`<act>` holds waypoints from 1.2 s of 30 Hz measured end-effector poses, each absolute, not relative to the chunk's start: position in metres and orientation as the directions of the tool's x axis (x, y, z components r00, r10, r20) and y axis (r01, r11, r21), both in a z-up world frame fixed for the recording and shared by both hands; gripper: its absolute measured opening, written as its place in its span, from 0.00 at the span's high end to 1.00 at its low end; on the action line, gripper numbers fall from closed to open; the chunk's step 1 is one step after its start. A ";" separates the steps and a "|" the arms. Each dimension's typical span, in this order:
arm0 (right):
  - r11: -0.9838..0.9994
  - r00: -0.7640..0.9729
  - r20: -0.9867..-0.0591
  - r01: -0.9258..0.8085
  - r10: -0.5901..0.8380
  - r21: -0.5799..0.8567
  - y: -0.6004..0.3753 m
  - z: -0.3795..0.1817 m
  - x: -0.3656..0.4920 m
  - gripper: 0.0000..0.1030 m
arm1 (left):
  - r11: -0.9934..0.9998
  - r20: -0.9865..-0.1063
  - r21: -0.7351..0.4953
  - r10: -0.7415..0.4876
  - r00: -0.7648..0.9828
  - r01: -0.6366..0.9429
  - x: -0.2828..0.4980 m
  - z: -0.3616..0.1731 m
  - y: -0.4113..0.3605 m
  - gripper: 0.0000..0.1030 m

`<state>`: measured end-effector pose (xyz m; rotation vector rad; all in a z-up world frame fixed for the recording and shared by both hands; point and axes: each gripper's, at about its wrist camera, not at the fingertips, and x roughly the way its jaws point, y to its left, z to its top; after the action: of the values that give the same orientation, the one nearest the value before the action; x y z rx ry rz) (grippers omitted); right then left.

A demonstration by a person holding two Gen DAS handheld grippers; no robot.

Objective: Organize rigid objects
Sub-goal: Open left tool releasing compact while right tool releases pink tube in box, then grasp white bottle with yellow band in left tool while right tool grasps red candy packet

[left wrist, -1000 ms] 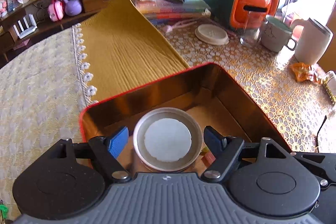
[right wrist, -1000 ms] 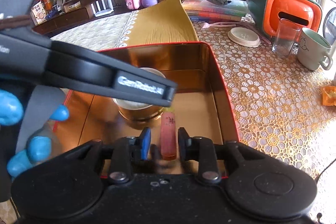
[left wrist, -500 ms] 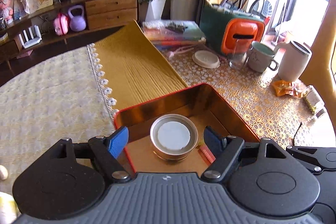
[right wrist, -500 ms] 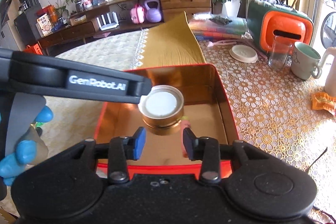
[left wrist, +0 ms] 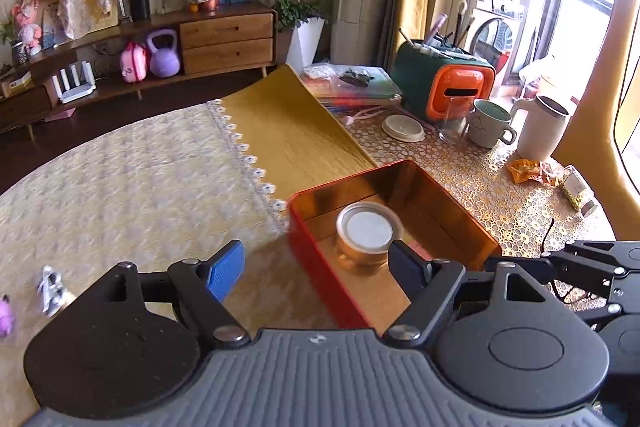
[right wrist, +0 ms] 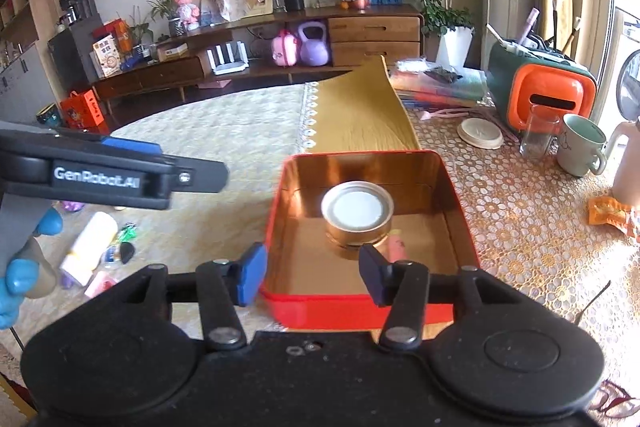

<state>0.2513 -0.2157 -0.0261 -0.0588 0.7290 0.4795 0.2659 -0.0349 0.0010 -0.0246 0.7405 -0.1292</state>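
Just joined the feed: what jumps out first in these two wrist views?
The red tin box with a gold interior sits mid-table, holding a round lidded tin and a pink tube beside it. Both the left gripper and right gripper hang open and empty above it, the right one's jaws having just been opening. An orange-and-green case stands at the far right.

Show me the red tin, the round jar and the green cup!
red tin (right wrist: 360, 311), right wrist view, its near outer wall
round jar (right wrist: 357, 207), right wrist view, its white lid
green cup (left wrist: 489, 125), left wrist view, its side
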 end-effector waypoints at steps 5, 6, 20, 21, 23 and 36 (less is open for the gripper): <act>0.875 0.636 -0.638 -0.467 0.434 0.129 -0.201 -0.020 0.233 0.45 | 0.994 -0.664 -0.066 -0.105 0.740 0.083 0.239 0.006 -0.005 0.24; 0.870 0.633 -0.635 -0.474 0.443 0.133 -0.197 -0.019 0.230 0.45 | 0.995 -0.664 -0.068 -0.104 0.741 0.079 0.233 0.006 0.001 0.23; 0.805 0.581 -0.612 -0.569 0.536 0.166 -0.135 -0.026 0.185 0.37 | 0.998 -0.645 -0.056 -0.036 0.763 0.000 0.171 -0.004 0.070 0.20; 0.802 0.577 -0.613 -0.573 0.541 0.168 -0.131 -0.028 0.183 0.36 | 0.998 -0.642 -0.056 -0.030 0.766 -0.008 0.167 -0.005 0.075 0.18; 0.794 0.566 -0.613 -0.582 0.550 0.175 -0.123 -0.031 0.178 0.34 | 0.998 -0.639 -0.056 -0.019 0.769 -0.022 0.161 -0.007 0.085 0.18; 0.728 0.489 -0.655 -0.671 0.576 0.139 -0.075 -0.063 0.170 0.19 | 0.988 -0.685 -0.086 0.036 0.728 -0.129 0.149 -0.051 0.140 0.18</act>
<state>0.1699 -0.0748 -0.0630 -0.1414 0.7394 0.7606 0.1486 0.1404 -0.0513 -0.1306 0.7512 0.0909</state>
